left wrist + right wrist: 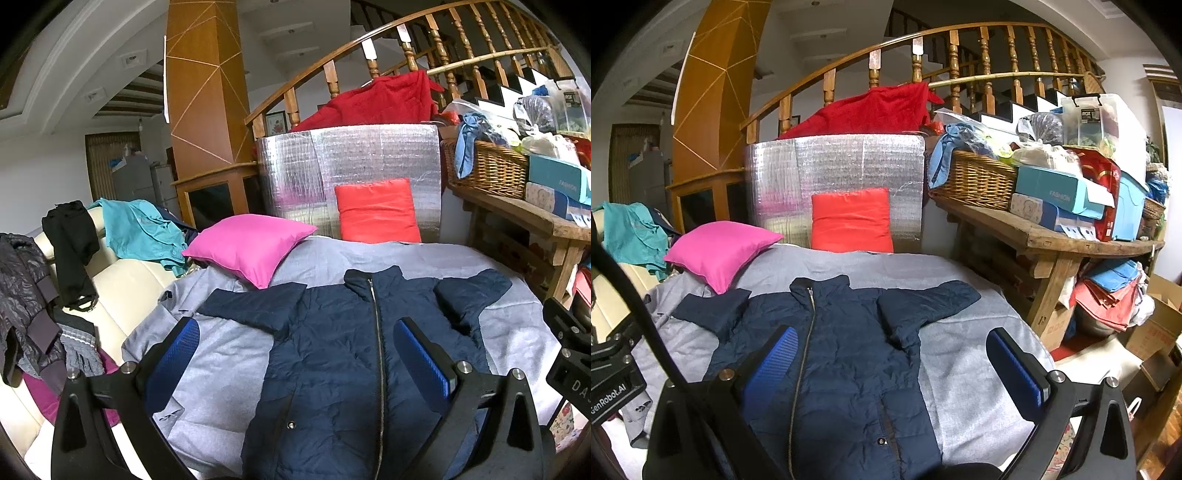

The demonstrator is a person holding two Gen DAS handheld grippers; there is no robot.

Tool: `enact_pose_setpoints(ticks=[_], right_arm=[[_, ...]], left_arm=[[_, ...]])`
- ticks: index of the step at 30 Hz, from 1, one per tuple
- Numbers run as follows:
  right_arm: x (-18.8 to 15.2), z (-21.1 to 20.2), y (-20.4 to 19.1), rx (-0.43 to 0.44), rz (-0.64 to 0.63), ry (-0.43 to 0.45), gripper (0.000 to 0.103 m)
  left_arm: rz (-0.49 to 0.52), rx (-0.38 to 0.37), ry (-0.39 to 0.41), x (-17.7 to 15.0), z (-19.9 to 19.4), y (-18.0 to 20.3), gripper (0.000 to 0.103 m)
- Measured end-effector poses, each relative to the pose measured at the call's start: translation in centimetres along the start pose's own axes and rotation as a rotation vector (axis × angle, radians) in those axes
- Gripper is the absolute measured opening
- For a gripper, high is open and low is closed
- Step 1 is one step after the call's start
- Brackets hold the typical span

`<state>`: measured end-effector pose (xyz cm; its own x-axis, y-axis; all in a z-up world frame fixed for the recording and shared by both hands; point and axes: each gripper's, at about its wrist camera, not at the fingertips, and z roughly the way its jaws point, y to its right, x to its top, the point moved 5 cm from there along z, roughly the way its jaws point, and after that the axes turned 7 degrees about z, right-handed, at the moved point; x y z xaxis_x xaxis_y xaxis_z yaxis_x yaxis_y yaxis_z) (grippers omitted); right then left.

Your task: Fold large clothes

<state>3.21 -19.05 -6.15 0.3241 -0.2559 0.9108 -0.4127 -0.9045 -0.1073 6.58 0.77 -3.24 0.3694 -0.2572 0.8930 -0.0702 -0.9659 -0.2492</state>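
Below the pink pillow [248,248], navy jacket [332,350] is lying flat, zipped, sleeves spread for folding; I'm hovering left gripper [295,358] and right gripper [894,365] above it, jaws apart, holding nothing.

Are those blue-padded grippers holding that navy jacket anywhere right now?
No. Both the left gripper and the right gripper are open above the navy jacket, gripping nothing.
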Motion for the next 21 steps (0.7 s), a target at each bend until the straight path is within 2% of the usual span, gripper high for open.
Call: enact_pose_setpoints(ticks=[21], right_arm=[[0.2,3.0,-0.1,-0.036,-0.030,-0.017,0.103]], left_arm=[[-0.021,-0.009,-0.017,0.4,4.7,0.5,0.103]])
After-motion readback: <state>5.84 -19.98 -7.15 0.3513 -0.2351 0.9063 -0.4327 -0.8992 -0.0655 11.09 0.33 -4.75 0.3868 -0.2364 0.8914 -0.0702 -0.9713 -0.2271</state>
